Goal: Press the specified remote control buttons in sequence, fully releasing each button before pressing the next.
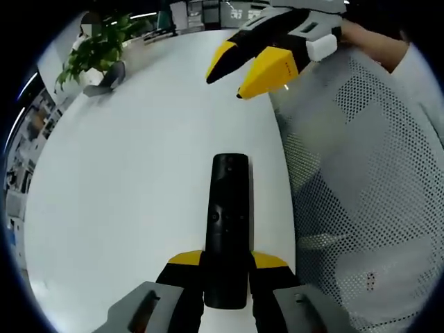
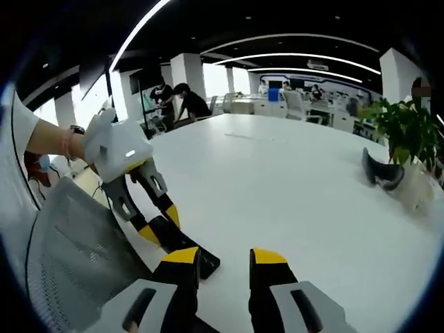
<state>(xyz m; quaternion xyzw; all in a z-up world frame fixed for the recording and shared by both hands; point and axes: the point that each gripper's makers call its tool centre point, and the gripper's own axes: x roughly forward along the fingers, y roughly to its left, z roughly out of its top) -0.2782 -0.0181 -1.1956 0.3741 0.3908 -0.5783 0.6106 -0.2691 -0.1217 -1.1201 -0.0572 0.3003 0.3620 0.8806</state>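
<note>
Left gripper view, remote (image 1: 226, 229) clamped (table (image 1: 125, 180) edge)

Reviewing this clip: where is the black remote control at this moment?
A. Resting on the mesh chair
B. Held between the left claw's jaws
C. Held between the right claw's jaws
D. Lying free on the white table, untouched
B: in the left gripper view the slim black remote control sits clamped between the left claw's yellow-tipped jaws, above the white table.
</note>
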